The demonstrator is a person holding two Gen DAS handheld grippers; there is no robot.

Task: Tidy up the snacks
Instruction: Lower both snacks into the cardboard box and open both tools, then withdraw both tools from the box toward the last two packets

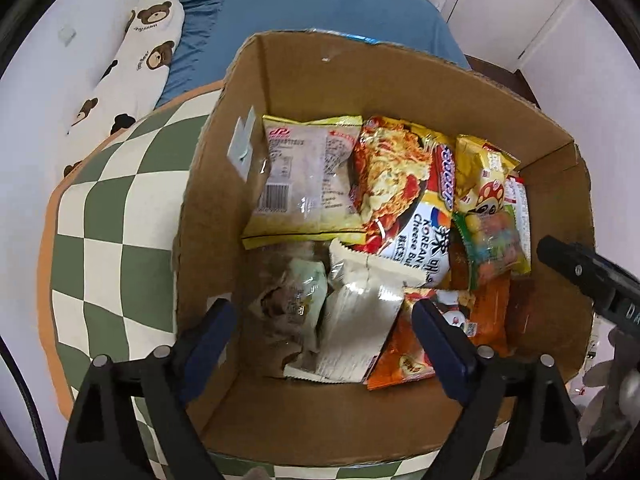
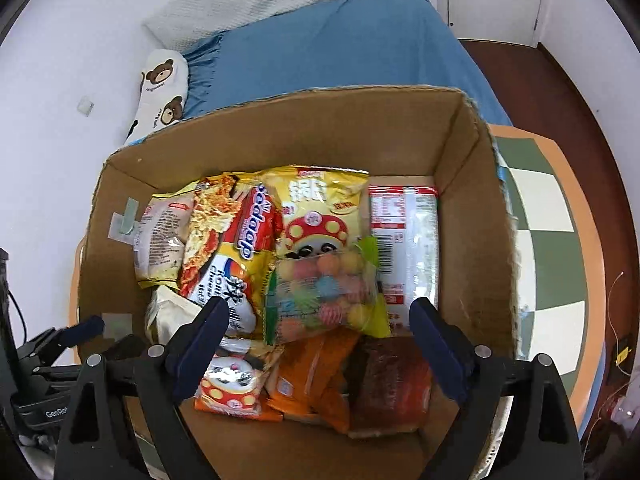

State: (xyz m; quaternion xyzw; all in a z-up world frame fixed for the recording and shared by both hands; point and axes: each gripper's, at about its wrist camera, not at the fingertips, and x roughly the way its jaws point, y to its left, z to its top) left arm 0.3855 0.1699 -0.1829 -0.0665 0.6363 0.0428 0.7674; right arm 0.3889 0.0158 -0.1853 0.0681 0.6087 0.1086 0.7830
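Tongs first: left gripper [image 1: 322, 320] hangs wide apart and empty over the near left of the brown cardboard box [image 1: 400, 80]; right gripper [image 2: 318, 320] likewise wide and empty over the near middle. Directly under the left one lies a white foil sachet [image 1: 360, 320], just beside a clear bag with dark pieces [image 1: 288, 304]. Under the right sits the clear bag of coloured candy balls [image 2: 324, 292], overlapping an orange packet [image 2: 312, 376] and a dark red-brown packet [image 2: 392, 380]. Judgement: take the topmost packet only, pinch across a sealed edge, lift straight up to avoid dragging neighbours. Box rests on a green-and-cream checked round cushion [image 1: 104, 240].
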